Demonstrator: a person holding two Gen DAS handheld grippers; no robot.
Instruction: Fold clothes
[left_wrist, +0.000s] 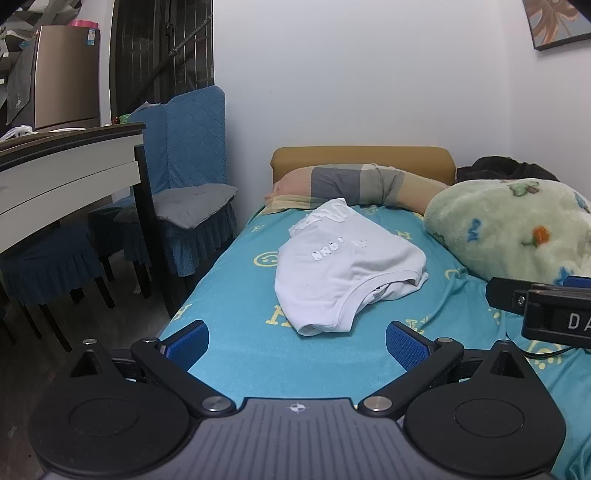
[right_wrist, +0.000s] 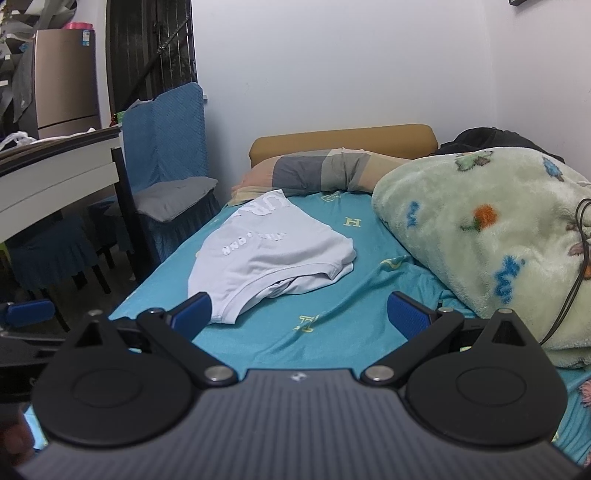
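A white T-shirt (left_wrist: 343, 266) with raised white lettering lies loosely folded on the turquoise bed sheet (left_wrist: 258, 354), collar end toward me. It also shows in the right wrist view (right_wrist: 273, 258). My left gripper (left_wrist: 297, 345) is open and empty, hovering just short of the shirt's near edge. My right gripper (right_wrist: 301, 315) is open and empty, its left fingertip (right_wrist: 192, 314) close to the shirt's near corner. Part of the right gripper's body (left_wrist: 546, 306) shows at the right of the left wrist view.
A fleece blanket (right_wrist: 491, 236) is heaped on the bed's right side. A striped pillow (left_wrist: 354, 184) and tan headboard (left_wrist: 362, 157) lie at the far end. Left of the bed stand blue-covered chairs (left_wrist: 192, 177) and a table (left_wrist: 70, 166).
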